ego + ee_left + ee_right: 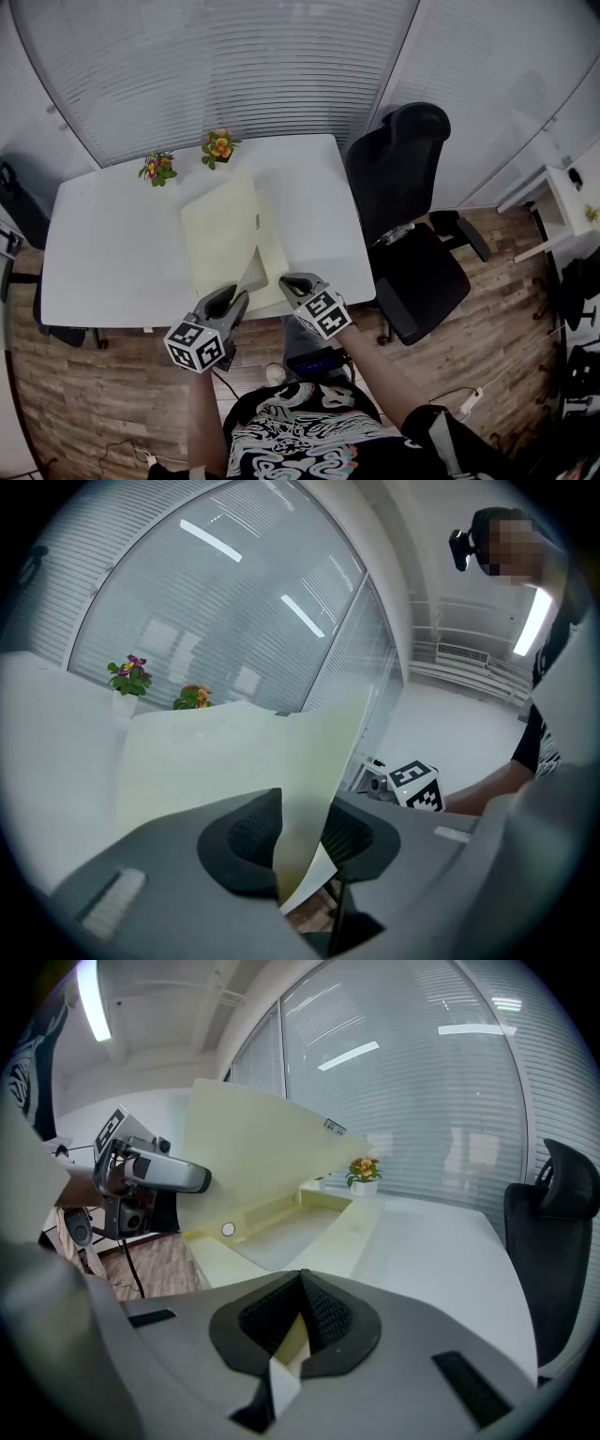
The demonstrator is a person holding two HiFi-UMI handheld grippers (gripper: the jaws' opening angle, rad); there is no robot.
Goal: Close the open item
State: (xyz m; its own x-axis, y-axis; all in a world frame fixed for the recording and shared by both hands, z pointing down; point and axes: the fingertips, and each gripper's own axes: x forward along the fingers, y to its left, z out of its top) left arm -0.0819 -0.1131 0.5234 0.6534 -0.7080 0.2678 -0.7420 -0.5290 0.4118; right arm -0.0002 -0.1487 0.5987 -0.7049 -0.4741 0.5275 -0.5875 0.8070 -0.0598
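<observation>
We see a flat, pale yellow box [272,258] lying open near the front edge of the white counter [112,244], just ahead of both tongs. Its lid [220,234] is lifted and tilts up on the left side, hinged along the left of the shallow base [309,1232], which rests flat on the counter. The left tongs [228,298] reach in at the lid's near corner. In the left gripper view the lid's sheet slants across the gap between the jaws, which stand a little apart. As far as we can make out, the pads [246,836] do not pinch it, though the sheet covers much of that gap. The right tongs [291,281] are at the base's near corner. In the right gripper view the jaws are drawn together on a thin yellow edge of the base. A small round dot [228,1230] shows on the inner wall below the lid. At the far edge of the counter two small pots of flowers [157,169] [219,146] stand near each other, well behind the box. A black office chair [403,206] stands to the right of the counter, on the wooden floor [84,394].
</observation>
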